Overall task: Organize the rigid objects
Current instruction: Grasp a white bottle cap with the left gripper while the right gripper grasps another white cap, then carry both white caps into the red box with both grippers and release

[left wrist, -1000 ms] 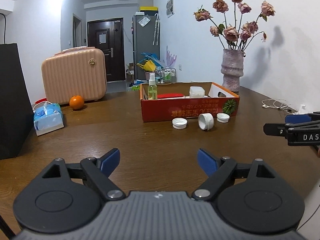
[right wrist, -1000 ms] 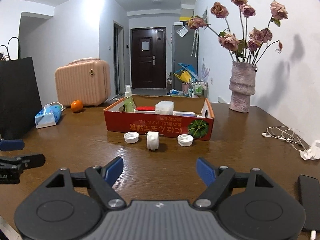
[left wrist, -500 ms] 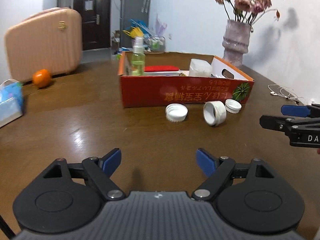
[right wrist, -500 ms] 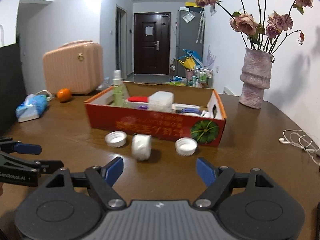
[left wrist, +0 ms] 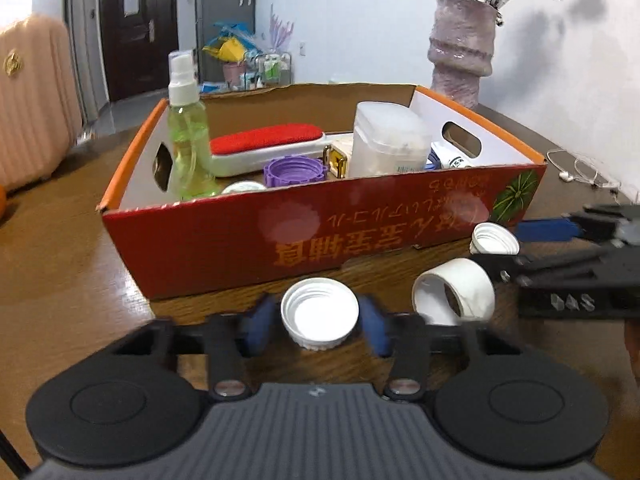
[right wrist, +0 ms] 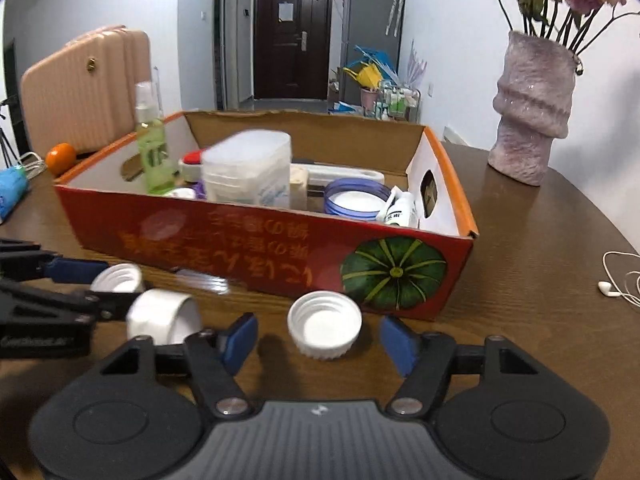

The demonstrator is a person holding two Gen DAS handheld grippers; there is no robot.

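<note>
A: On the brown wooden table (left wrist: 60, 280), in front of the red-orange cardboard box (left wrist: 240, 236)?

B: Three white pieces in a row, just beside the box's near wall. On the left, a white ribbed screw cap (left wrist: 320, 312), open side up. In the middle, a white tape roll (left wrist: 454, 292) lying on its side. On the right, a second white screw cap (right wrist: 325, 330), also open side up.

A: And the left gripper (left wrist: 314, 328)?

B: Low over the table, narrowed around the white ribbed screw cap, one blue pad right beside each side of it. Blurred there, so cannot tell whether pressing or only close.

A: The right gripper (right wrist: 318, 342)?

B: Spread wide around the second white screw cap, with a clear gap on both sides. Touching nothing. Tape roll just beside its left finger.

A: Inside the box?

B: At the left end, a clear spray bottle of green liquid (left wrist: 188, 140), upright. Behind it, a flat white brush with a red top (left wrist: 266, 140). Near the front wall, a purple ridged lid (left wrist: 294, 170). Toward the right, a tall translucent plastic container (left wrist: 386, 140).

A: Beyond the box?

B: At the right rear, a mottled pink ceramic vase (left wrist: 460, 48) with flower stems.
</note>
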